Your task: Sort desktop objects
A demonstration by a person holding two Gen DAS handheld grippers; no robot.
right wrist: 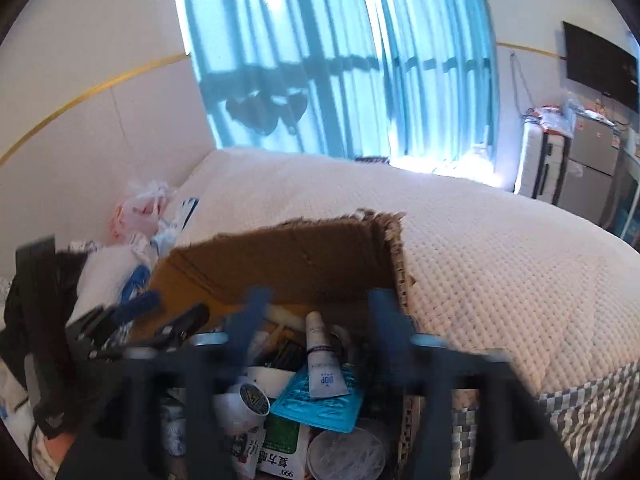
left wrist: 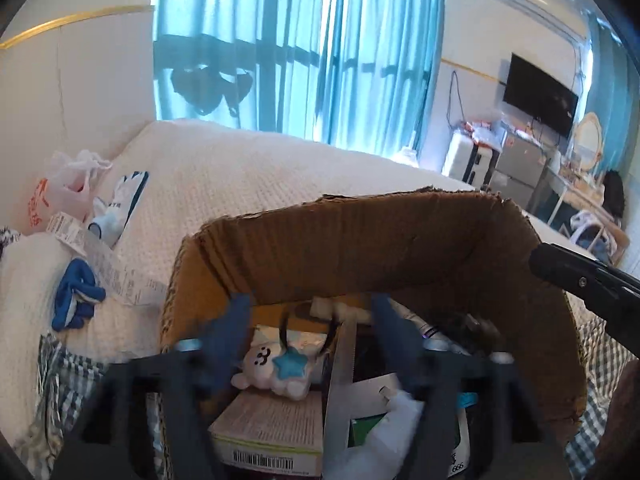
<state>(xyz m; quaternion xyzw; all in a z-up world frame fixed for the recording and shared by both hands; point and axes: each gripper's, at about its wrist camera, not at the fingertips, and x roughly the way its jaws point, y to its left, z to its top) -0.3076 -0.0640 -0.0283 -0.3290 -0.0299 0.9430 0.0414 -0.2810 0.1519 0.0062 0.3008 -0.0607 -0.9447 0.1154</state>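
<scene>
Teal curtains (left wrist: 300, 48) cover a bright window behind a bed spread with a cream quilt (left wrist: 260, 176), and an open cardboard box (left wrist: 360, 240) with torn edges sits on the quilt, close under both cameras.

From the left wrist view, the left gripper (left wrist: 314, 320) hangs over the box with its blue fingers (left wrist: 236, 328) spread wide and nothing between them. Below the gap lie a small white bear charm (left wrist: 266, 368) with a blue star, a metal ruler (left wrist: 340, 384) standing on a slant, and a flat printed carton (left wrist: 272, 428) with a barcode. The bear seems just clear of the fingers, though blur makes contact hard to judge. A dark part of the other tool pokes in at the right edge.

From the right wrist view, the right gripper (right wrist: 318, 320) is likewise over the box, fingers (right wrist: 248, 320) wide apart and empty. Between them a white tube (right wrist: 320, 360) lies on a blue blister pack (right wrist: 316, 404), beside a tape roll (right wrist: 244, 404), a green medicine box (right wrist: 280, 444) and a clear round lid (right wrist: 344, 456).

On the quilt left of the box are a blue glove (left wrist: 74, 296), a long receipt (left wrist: 100, 260) and a plastic bag (left wrist: 60, 188).
</scene>
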